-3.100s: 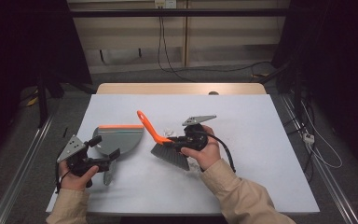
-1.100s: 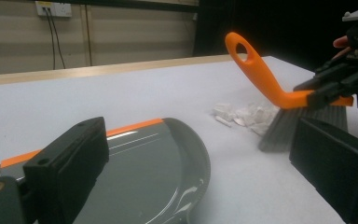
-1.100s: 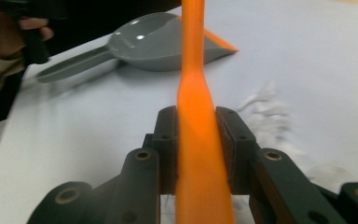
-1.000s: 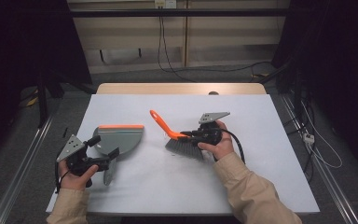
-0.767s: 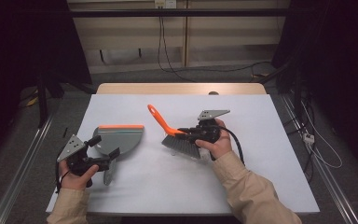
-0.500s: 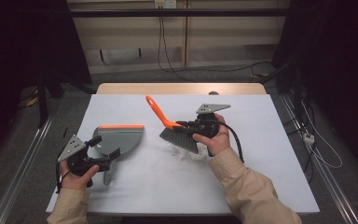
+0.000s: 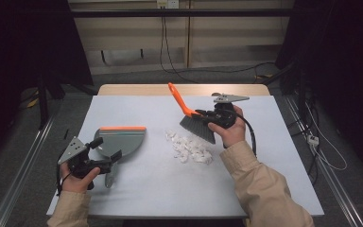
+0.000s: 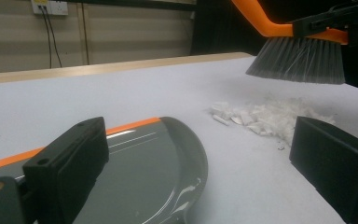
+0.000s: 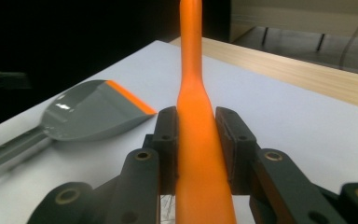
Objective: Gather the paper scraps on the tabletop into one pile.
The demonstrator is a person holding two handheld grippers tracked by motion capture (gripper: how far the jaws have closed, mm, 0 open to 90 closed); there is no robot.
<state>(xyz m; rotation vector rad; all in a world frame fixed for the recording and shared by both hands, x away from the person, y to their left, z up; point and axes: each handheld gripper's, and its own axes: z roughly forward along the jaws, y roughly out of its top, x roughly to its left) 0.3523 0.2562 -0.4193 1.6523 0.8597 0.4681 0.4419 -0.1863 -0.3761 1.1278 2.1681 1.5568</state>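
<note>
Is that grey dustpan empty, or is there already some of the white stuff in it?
Empty. The dustpan shows a bare grey inside in the left gripper view, and the white scraps lie apart on the table.

White-topped table (image 7: 283,156), centre of frame, wooden strip (image 7: 137,89) along its far edge; beige wall panel (image 7: 127,33) upper centre, black cables (image 7: 163,42) hanging down it; wall socket (image 7: 167,4) at top edge; metal rail (image 7: 16,182) on floor, lower left

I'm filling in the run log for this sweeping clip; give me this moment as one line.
right tongs: shut on brush, held above scraps | left tongs: open, by dustpan | scraps: not yet in the dustpan
</note>
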